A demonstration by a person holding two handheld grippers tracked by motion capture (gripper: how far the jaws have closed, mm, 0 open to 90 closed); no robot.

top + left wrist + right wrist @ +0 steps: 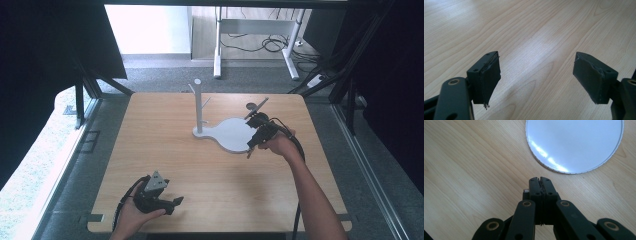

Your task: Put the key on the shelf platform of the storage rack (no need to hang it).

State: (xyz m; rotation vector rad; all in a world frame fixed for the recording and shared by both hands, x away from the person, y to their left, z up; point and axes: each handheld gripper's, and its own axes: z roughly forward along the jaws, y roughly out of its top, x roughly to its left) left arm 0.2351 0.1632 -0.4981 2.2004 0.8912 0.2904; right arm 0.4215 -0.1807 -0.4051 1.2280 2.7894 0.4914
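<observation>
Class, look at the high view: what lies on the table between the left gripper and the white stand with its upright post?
Nothing: in the high view only bare wooden table separates the left gripper from the white stand.

The high view looks down on the table; both gripper views skim that tabletop closely.

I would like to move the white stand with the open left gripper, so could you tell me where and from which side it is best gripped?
Probably the upright post, about mid-height, with the jaws level. The base plate lies flat on the table, giving no edge to pinch. Coming from the left gripper side avoids the right gripper over the plate.
</observation>
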